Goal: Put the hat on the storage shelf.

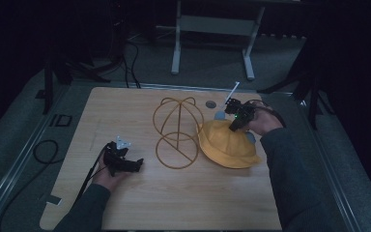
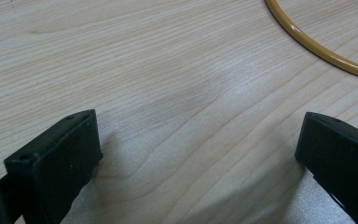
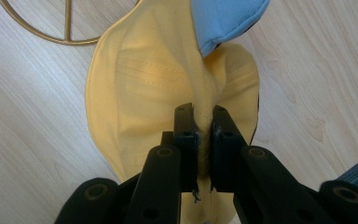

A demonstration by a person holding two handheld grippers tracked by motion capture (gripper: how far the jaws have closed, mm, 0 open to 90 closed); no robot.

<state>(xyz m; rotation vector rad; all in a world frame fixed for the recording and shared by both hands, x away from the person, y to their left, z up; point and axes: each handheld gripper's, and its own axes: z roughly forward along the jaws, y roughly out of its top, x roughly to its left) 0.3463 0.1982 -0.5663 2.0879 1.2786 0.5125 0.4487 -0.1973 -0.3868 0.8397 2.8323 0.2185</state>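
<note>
Wooden table (image 1: 183, 193): right tool (image 3: 204, 122) pinches yellow cap (image 3: 140, 84).

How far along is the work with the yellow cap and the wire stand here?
Done: the right gripper has pinched a fold of the yellow cap, its fingers pressed on the fabric. In hand: the cap lies on the table beside the wire stand. Left, probably: putting the cap on the stand, which is bare. The left gripper sits open over bare wood.

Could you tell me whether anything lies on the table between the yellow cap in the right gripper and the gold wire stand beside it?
Nothing visible does. The right gripper pinches a fold of the yellow cap, which lies right beside the wire stand. The left gripper rests open, apart.
</note>
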